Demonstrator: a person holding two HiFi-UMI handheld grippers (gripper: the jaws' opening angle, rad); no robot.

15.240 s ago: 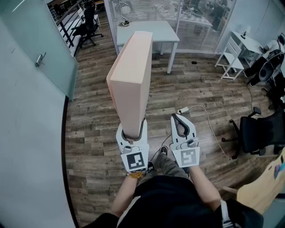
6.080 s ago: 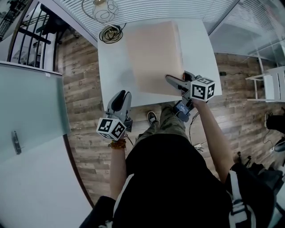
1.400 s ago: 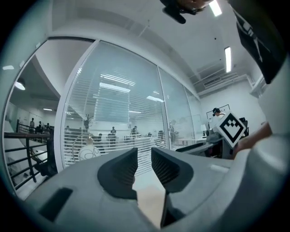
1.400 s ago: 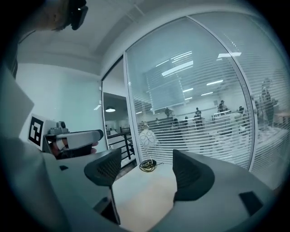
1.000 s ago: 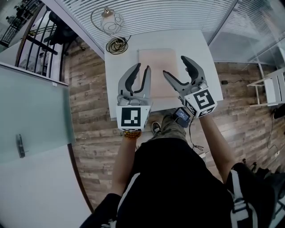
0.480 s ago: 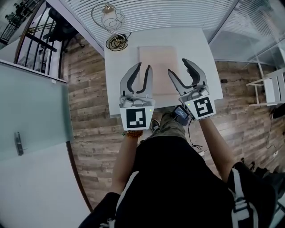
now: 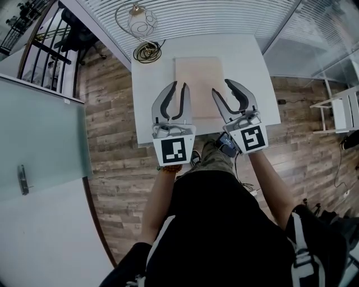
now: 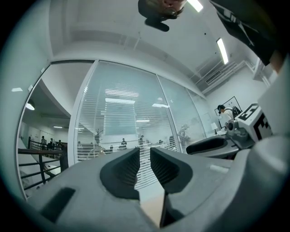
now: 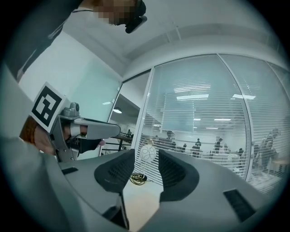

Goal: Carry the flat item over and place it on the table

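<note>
The pale flat panel (image 7: 197,84) lies flat on the white table (image 7: 148,106), so the placing looks done. Both grippers hang empty above its near end. The left gripper (image 7: 179,85) is a slit apart and closing, and the right gripper (image 7: 221,86) is wider, also closing. Next, I'd guess, they only need lifting clear.

Peach flat item (image 7: 196,78), white table (image 7: 148,95), grey-brown plank floor (image 7: 106,112)

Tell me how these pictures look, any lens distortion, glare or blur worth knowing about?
Head view: sharp and evenly lit, but the wide lens bows the window blinds and the white table. Left gripper view: dark round border, glaring ceiling light strips. Right gripper view: same round border, the glass wall bulges, a mosaic patch sits at the top.
</note>
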